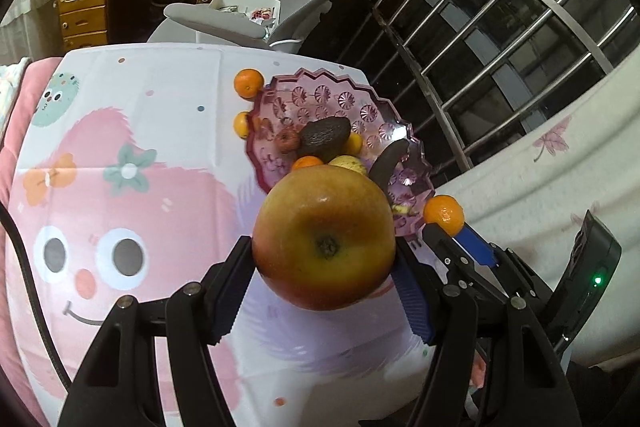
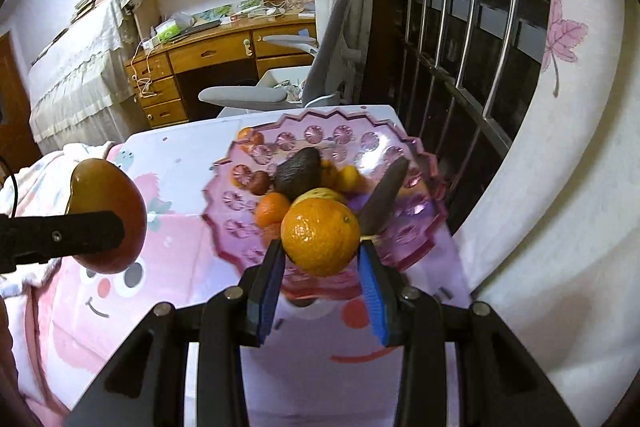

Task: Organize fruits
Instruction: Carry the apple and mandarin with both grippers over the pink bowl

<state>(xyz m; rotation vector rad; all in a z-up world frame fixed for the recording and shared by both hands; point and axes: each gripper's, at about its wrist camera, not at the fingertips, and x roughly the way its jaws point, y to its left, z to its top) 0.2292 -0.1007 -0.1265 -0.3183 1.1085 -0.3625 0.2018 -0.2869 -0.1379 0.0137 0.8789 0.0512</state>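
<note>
My left gripper [image 1: 324, 251] is shut on a large red-yellow apple [image 1: 324, 239] and holds it above the cartoon tablecloth, just short of the pink glass fruit dish [image 1: 320, 95]. My right gripper [image 2: 320, 247] is shut on an orange mandarin [image 2: 320, 237] at the dish's near rim [image 2: 400, 259]. It also shows in the left wrist view [image 1: 444, 215]. The dish holds an avocado [image 2: 298, 171], a small dark-red fruit [image 2: 260, 183], more mandarins [image 2: 272, 207], yellow fruit [image 2: 348, 177] and a dark curved fruit [image 2: 386, 195]. The apple shows at left in the right wrist view [image 2: 108, 211].
Two mandarins [image 1: 249, 83] [image 1: 241, 124] lie on the cloth by the dish's far left rim. A metal railing [image 1: 500, 27] and a white curtain [image 2: 552, 187] stand to the right. A grey office chair [image 2: 304, 75] and a wooden desk [image 2: 208, 59] are behind the table.
</note>
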